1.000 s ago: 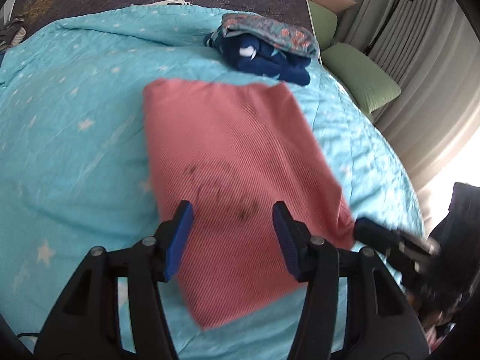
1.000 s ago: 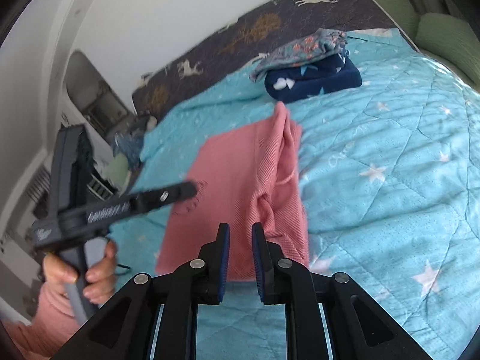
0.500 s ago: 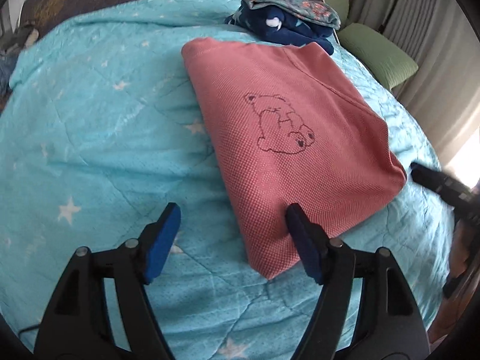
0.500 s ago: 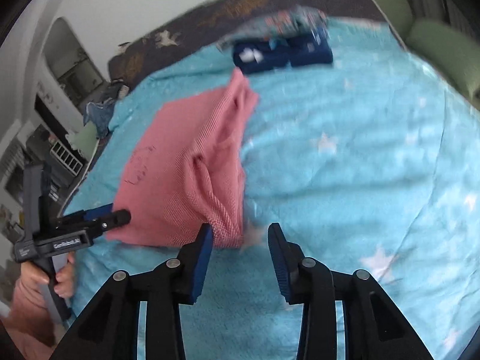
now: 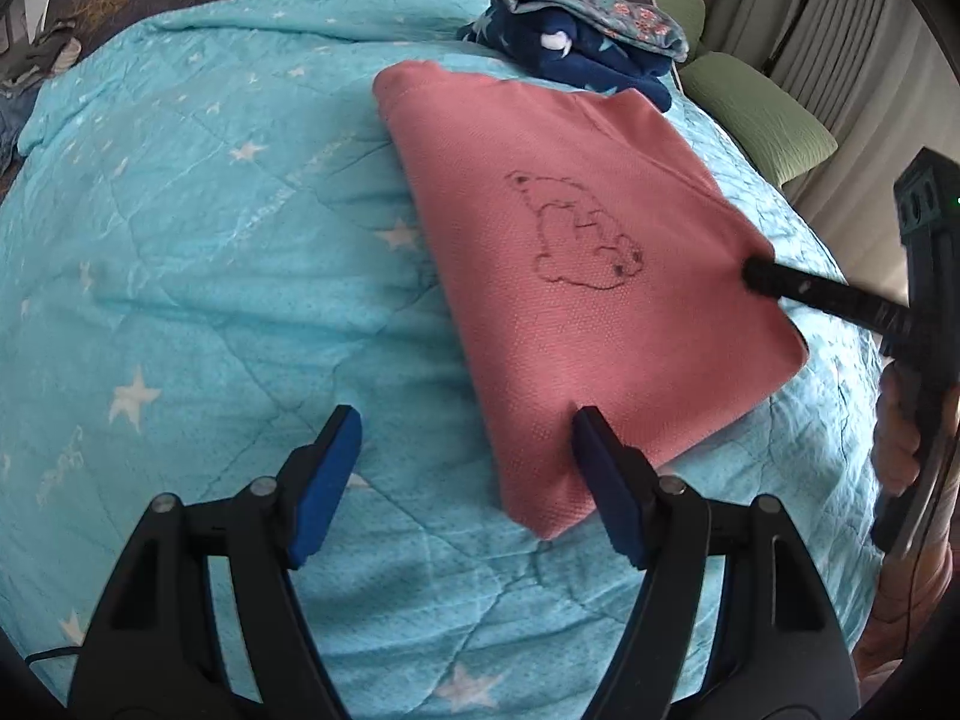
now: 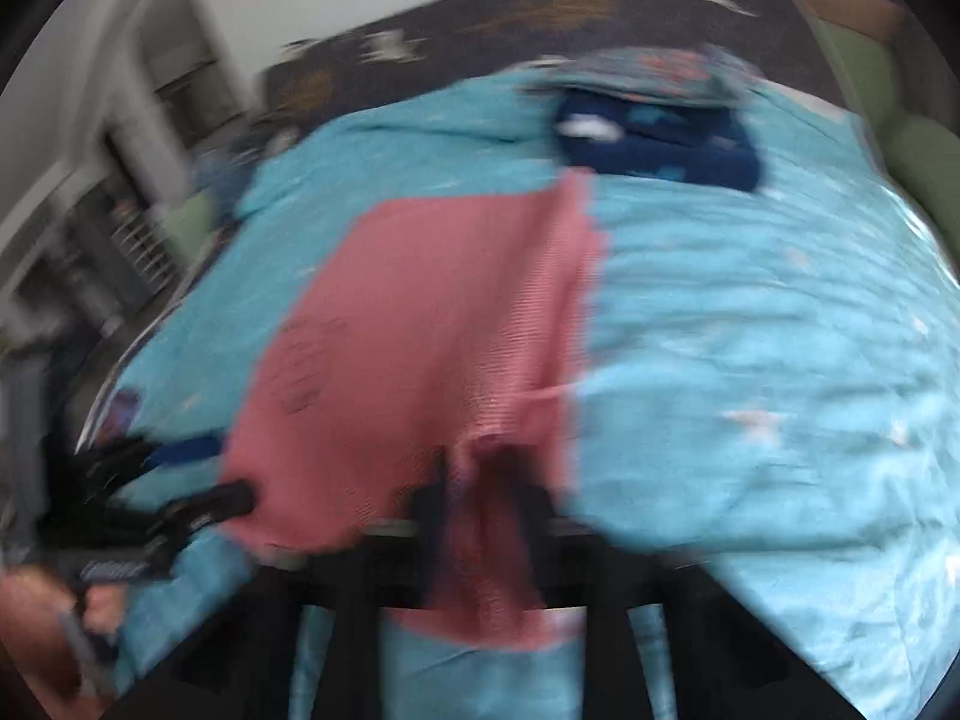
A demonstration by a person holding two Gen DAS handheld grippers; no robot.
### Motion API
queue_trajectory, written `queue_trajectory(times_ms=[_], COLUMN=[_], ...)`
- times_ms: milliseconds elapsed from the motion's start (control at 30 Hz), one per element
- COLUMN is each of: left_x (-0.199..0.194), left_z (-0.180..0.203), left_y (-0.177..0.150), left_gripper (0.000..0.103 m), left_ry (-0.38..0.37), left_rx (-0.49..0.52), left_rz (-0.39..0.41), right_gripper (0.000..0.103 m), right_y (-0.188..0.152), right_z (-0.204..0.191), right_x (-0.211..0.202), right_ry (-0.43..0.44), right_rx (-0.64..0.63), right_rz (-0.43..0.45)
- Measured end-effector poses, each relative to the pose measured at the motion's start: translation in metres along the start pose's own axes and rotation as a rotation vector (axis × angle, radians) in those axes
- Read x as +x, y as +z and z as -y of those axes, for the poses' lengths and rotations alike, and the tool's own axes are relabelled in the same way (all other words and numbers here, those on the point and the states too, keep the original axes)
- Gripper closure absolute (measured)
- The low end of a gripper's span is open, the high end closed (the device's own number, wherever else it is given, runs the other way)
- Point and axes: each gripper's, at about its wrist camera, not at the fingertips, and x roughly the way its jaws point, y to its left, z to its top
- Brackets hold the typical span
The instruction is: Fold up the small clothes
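**Left gripper spread wide at the corner of the pink garment; right gripper lost in blur**

The left gripper (image 5: pixel 468 468) hangs over the turquoise star-print quilt (image 5: pixel 198 276) with its two blue-padded fingers spread far apart and nothing between them. Its right-hand pad (image 5: pixel 606 480) overlaps the near corner of the folded pink garment (image 5: pixel 576 276); whether it presses on the cloth or hovers just above cannot be told. The other pad sits over bare quilt.

The pink garment lies flat as a rough rectangle on the quilt, toward the bed's right edge, with a line-drawn bear (image 5: pixel 576 240) facing up. Its far corner lies just beside a stack of folded clothes (image 5: pixel 576 42), navy under a floral piece, near the head of the bed.

In the left wrist view the right gripper (image 5: pixel 757 270) reaches in from the right edge, its dark tip over the garment's right side; a hand (image 5: pixel 900 420) grips its handle. From this angle the fingers read as one dark bar, so how far they are parted cannot be told.

The right wrist view is heavily motion-blurred. Pink cloth (image 6: pixel 432 348) fills the centre and appears to run down between the dark finger shapes at the bottom, but neither the gap nor any grip on the cloth can be made out. The left gripper (image 6: pixel 198 504) shows as a dark smear at the left.
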Motion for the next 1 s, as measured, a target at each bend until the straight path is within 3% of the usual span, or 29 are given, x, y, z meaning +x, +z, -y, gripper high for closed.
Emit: queue_trajectory(times_ms=[33, 67, 133, 167, 267, 367, 467, 533, 633, 733, 833, 1000], left_x=[0.001, 0.001, 0.001, 0.001, -0.004, -0.013, -0.025, -0.027, -0.01, -0.004, -0.015, -0.036], left_z=[-0.002, -0.004, -0.006, -0.006, -0.002, 0.0, 0.004, 0.006, -0.001, -0.016, -0.015, 0.001], left_y=[0.0, -0.001, 0.0, 0.0, 0.001, 0.003, 0.007, 0.007, 0.001, -0.006, -0.002, 0.033], left_gripper=[0.029, 0.029, 0.029, 0.029, 0.029, 0.03, 0.03, 0.03, 0.03, 0.03, 0.031, 0.031], left_ry=[-0.005, -0.007, -0.017, -0.018, -0.01, -0.03, -0.088, -0.078, 0.017, -0.03, -0.047, -0.162], left_rx=[-0.008, -0.011, -0.012, -0.011, 0.001, -0.001, -0.008, 0.013, 0.021, -0.061, -0.046, -0.042], left_rz=[-0.004, -0.007, -0.01, -0.012, -0.011, 0.004, 0.042, 0.059, 0.018, -0.001, 0.011, 0.1], right_gripper=[0.099, 0.1, 0.099, 0.099, 0.097, 0.096, 0.096, 0.096, 0.097, 0.097, 0.093, 0.092], right_y=[0.001, 0.001, -0.001, -0.004, -0.011, -0.012, -0.008, -0.012, -0.024, -0.032, -0.033, -0.001], right_z=[0.015, 0.029, 0.044, 0.054, 0.064, 0.035, 0.005, -0.005, 0.005, 0.023, 0.022, 0.003], right_x=[-0.003, -0.006, -0.016, -0.022, -0.044, -0.059, -0.048, -0.031, -0.005, -0.013, -0.034, -0.049], right_ry=[0.044, 0.029, -0.148, -0.138, 0.074, 0.119, 0.203, 0.152, -0.04, 0.032, -0.027, 0.045], right_rx=[0.076, 0.13, 0.139, 0.164, 0.206, 0.066, -0.019, -0.041, -0.023, 0.073, 0.039, -0.022], right_rz=[-0.001, 0.004, 0.04, 0.038, 0.054, 0.073, 0.033, -0.029, -0.104, -0.095, -0.052, 0.025])
